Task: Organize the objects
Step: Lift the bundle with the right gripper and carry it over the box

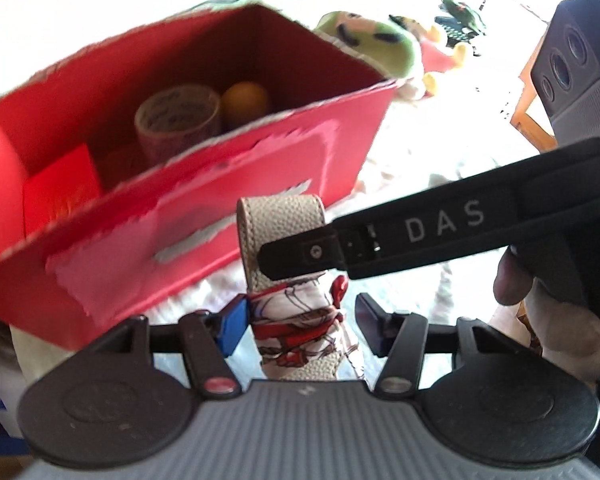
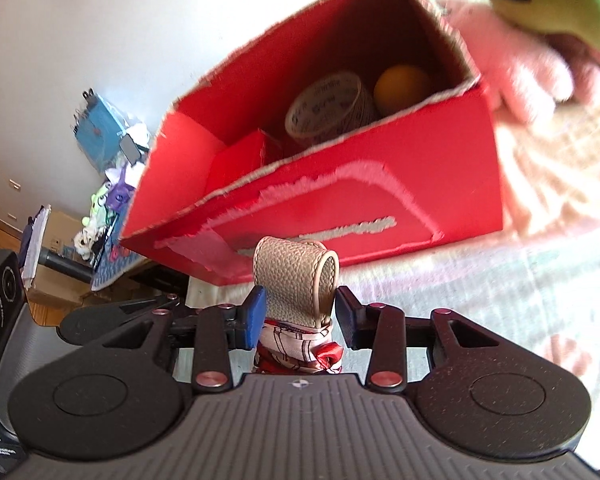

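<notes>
Pale blanket (image 2: 540,208) supporting an open red cardboard box (image 2: 380,200) that contains a tape roll (image 2: 332,104) and an orange ball (image 2: 400,84). Right wrist view: right gripper (image 2: 300,316) pinching the beige leather strap (image 2: 296,280) just below its loop. Left wrist view: left gripper (image 1: 300,320) around the strap's scarf-wrapped section (image 1: 300,320), blue pad touching, other pad apart; grip uncertain. Only this view shows the right gripper's finger crossing the strap and the person's hand (image 1: 548,312).

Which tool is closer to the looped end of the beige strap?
Right. The right tool clamps the beige strap just below its looped end. The left tool sits farther down, around the part wrapped in the scarf.
</notes>
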The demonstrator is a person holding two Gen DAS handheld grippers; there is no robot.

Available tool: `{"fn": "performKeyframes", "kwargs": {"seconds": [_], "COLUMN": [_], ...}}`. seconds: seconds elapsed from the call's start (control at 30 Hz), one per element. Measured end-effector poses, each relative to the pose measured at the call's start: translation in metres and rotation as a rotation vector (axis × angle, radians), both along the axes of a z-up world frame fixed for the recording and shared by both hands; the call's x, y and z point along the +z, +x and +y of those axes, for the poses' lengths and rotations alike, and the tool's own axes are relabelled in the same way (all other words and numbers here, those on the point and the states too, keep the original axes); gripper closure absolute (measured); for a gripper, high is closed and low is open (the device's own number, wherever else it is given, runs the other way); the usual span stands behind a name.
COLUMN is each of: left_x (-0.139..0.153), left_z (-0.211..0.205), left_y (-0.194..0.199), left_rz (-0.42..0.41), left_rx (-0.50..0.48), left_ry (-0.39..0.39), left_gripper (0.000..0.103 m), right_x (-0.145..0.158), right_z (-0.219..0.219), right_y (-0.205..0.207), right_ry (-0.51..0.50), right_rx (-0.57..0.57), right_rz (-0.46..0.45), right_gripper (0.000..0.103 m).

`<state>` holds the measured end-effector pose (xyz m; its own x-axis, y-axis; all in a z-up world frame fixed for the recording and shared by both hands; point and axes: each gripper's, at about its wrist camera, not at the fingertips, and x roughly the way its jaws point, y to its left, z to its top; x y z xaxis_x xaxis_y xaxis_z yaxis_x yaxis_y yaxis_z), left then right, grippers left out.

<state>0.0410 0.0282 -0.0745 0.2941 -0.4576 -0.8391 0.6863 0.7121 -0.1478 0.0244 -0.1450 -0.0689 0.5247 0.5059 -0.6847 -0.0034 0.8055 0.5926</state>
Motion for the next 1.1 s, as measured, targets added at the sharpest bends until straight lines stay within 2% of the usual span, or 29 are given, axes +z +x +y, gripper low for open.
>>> {"fn": "performKeyframes", "kwargs": {"seconds": [0.33,0.47,0.67,1.1], "left_x": [0.041,0.061,0.09,0.136], "left_z": [-0.012,-0.012,-0.006,0.008], "left_y": [-0.014,-0.014,-0.011,0.022], "left_rz": [-0.128,-0.181,-0.236,-0.402], "left_rx": [-0.063,-0.058,-0.033,0.113], "left_ry": [-0.065,-0.098,-0.158,-0.184], "left_gripper": [0.046,0.046,0.046,0.046], "right_x": [0.027,0.046,0.074,0.11], "right_z": [0.008,-0.018,-0.025,-0.011], "right_y": [-0.009,-0.014,-0.011,0.031], "right_ry": [-0.02,-0.005,0.009,0.052], "right_rx": [-0.059,-0.081,-0.08,-0.007], "right_rz": [-0.151,-0.218,-0.331,-0.533], "right_gripper": [0.062,0.063,0.065,0.066]}}
